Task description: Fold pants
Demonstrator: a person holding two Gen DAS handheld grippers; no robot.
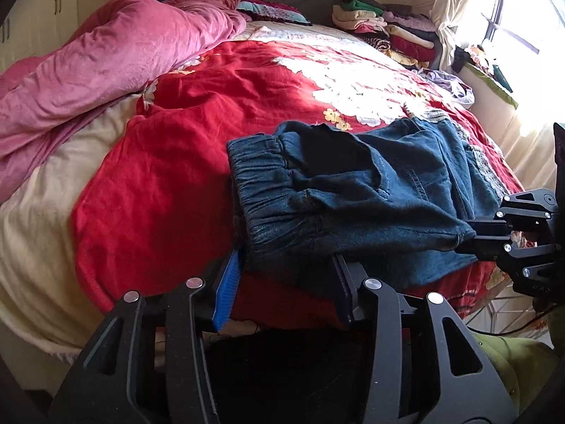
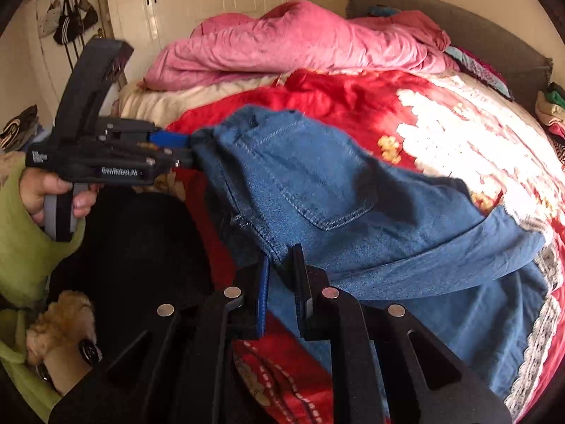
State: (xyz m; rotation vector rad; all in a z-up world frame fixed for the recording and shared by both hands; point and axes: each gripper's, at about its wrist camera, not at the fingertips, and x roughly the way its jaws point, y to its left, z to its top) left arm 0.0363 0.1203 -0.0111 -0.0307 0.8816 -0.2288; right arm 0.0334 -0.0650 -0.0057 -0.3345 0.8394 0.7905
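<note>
Blue denim pants (image 1: pixel 353 190) with an elastic waistband and lace-trimmed hems hang over the near edge of the bed, stretched between both grippers. In the left wrist view my left gripper (image 1: pixel 287 261) has its fingers set fairly wide, with the bunched waistband filling the gap. The right wrist view shows the left gripper (image 2: pixel 185 152) pinching the waistband's end. My right gripper (image 2: pixel 282 258) is shut on a fold of the pants (image 2: pixel 317 183) near the back pocket. From the left wrist view the right gripper (image 1: pixel 466 242) clamps the other waist corner. The legs trail to the right over the bed.
A red flowered cover (image 1: pixel 176 141) spreads over the bed. A crumpled pink duvet (image 1: pixel 106 60) lies at the far left, and a stack of folded clothes (image 1: pixel 388 28) sits by the headboard. A bright window (image 1: pixel 522 7) is at right. White wardrobes (image 2: pixel 219 0) stand behind.
</note>
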